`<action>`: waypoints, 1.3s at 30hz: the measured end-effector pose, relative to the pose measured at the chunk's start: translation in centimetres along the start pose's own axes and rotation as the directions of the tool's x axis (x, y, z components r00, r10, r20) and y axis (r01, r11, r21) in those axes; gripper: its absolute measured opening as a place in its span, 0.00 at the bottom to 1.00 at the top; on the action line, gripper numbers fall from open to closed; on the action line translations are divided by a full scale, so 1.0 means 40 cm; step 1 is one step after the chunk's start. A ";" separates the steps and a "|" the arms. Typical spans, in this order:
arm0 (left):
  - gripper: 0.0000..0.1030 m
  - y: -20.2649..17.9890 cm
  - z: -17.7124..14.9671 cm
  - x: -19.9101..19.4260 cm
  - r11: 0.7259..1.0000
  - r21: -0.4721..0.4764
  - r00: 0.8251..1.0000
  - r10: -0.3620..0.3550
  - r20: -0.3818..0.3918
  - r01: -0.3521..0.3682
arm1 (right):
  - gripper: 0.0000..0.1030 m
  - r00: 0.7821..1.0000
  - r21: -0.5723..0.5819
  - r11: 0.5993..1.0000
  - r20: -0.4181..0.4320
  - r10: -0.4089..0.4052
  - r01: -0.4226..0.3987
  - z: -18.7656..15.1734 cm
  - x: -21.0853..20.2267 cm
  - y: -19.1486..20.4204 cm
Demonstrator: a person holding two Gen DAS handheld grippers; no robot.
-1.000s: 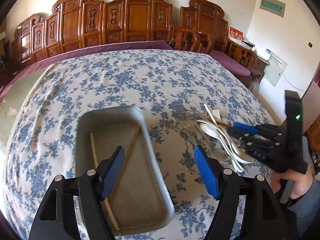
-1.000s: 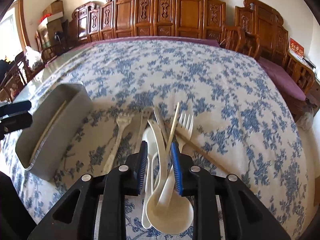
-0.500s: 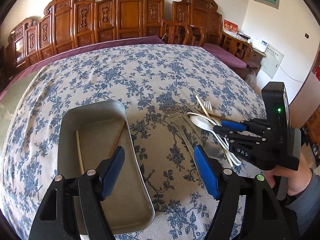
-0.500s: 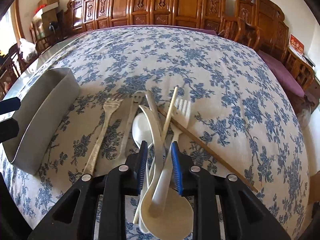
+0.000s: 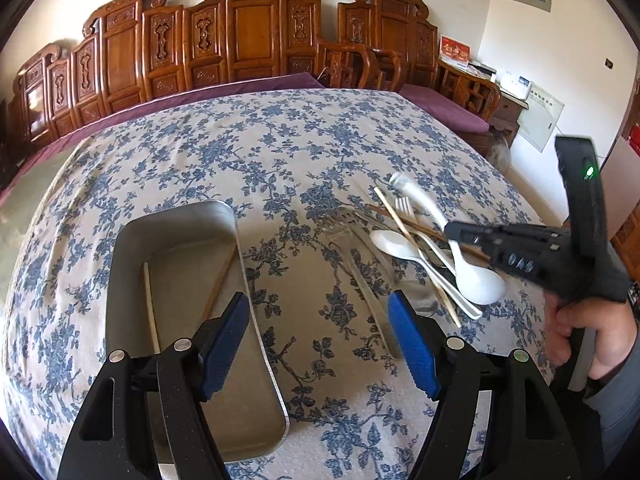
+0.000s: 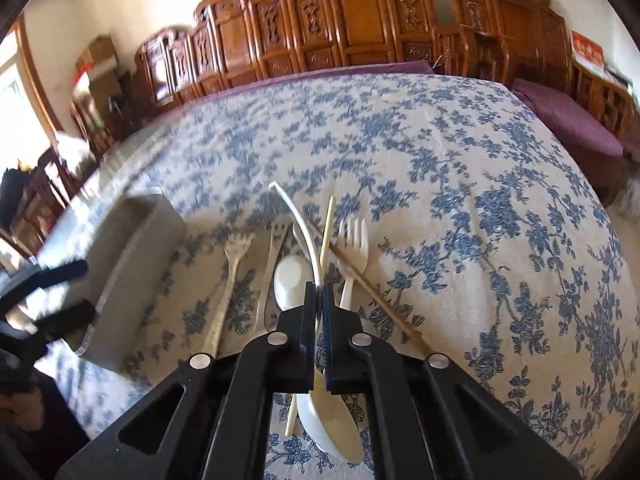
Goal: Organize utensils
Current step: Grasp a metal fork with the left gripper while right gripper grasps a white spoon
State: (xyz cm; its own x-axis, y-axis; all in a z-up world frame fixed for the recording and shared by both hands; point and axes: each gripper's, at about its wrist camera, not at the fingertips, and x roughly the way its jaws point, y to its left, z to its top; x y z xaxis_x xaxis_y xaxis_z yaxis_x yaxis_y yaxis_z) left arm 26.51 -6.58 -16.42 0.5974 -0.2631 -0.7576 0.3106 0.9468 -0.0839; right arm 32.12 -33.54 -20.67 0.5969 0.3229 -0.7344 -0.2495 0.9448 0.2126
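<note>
Two grippers: right gripper [image 6: 319, 300] fingers clamped on white spoon [image 6: 332, 420]; left gripper [image 5: 320, 344] fingers apart over tray [image 5: 128, 248].

Ahead of my tools I see a tablecloth [image 5: 248, 160] with blue flowers on a pale ground, spread across the whole table. Past its far edge lies a purple cushion [image 5: 192, 98] along a carved wooden bench [image 5: 248, 40] against the wall. Off to the right of my left tool stands a red card [image 5: 454, 49] on a side cabinet, with a grey wall panel [image 5: 542, 120] nearby.
</note>
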 end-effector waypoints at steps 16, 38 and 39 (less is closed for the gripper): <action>0.67 -0.086 0.025 0.065 0.999 0.015 0.998 0.042 -0.046 -0.042 | 0.03 0.989 0.154 0.982 0.120 0.090 -0.108 0.025 -0.107 -0.139; 0.38 -0.093 0.081 0.318 0.996 -0.024 0.979 0.079 -0.189 -0.085 | 0.03 0.991 0.158 0.979 0.022 0.131 -0.132 0.020 -0.035 -0.137; 0.37 -0.091 0.085 0.321 0.996 -0.026 0.979 0.080 -0.188 -0.086 | 0.03 0.992 0.156 0.979 0.009 0.130 -0.130 0.019 -0.023 -0.136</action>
State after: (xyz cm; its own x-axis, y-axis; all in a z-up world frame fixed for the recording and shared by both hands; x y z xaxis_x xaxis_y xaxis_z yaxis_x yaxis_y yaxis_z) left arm 35.57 -14.06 -23.64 0.4708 -0.1471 -0.8699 0.2387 0.9705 -0.0349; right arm 33.51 -38.94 -20.65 0.5668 0.4432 -0.6945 -0.2024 0.8921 0.4041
